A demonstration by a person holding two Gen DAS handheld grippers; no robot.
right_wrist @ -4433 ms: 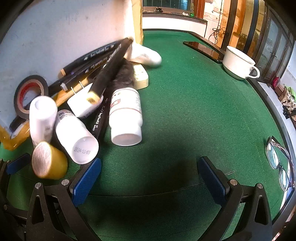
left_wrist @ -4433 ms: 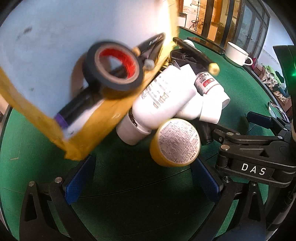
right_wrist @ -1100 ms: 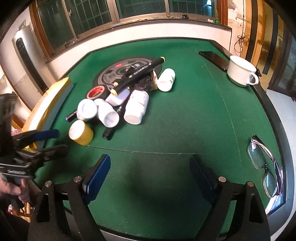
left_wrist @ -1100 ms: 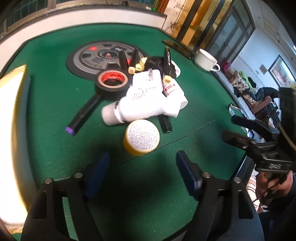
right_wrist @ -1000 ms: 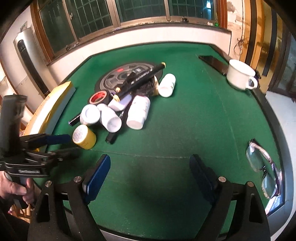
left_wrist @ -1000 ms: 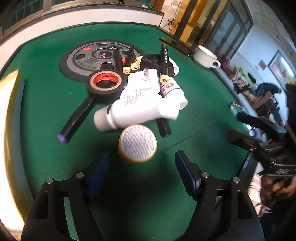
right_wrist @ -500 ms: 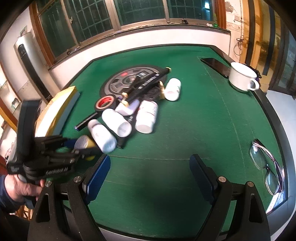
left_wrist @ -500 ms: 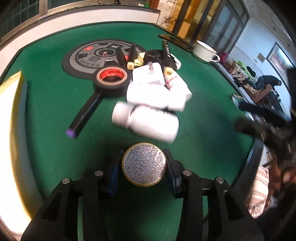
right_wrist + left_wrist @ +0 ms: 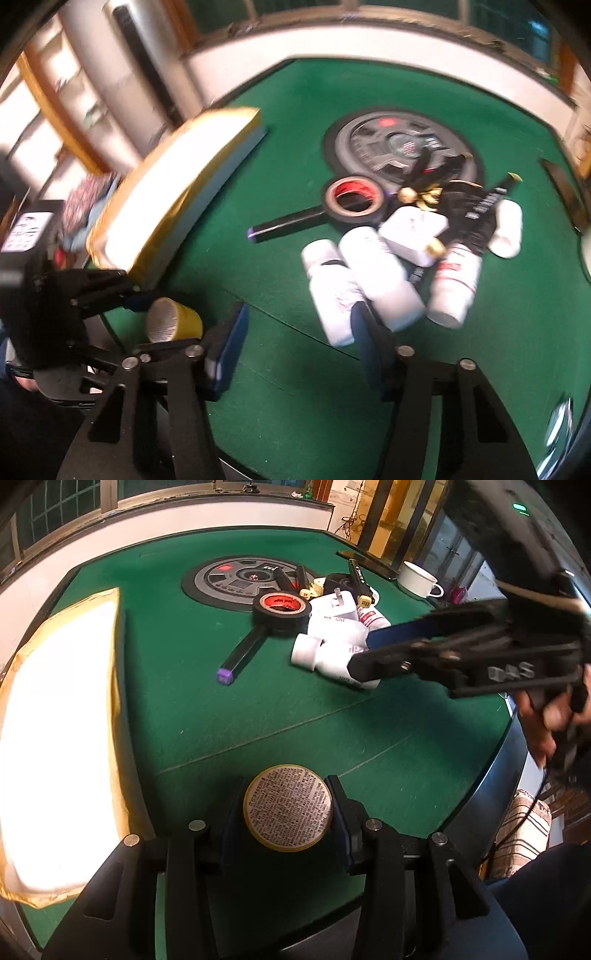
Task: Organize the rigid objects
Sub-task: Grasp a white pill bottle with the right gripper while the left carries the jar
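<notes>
Your left gripper pinches the yellow jar; its jaws have just closed on it. Right gripper, jaws just narrowed w/ nothing between, sits nearer the white bottle, which lies up-right of it, long axis running toward the claw

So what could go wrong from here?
The left gripper has just closed its jaws on the yellow jar, pinching its curved sides; it could slip or twist. The right gripper has just been closing its jaws at a white bottle, not clearly gripped; nudged, it and the bottle beside it could roll.
</notes>
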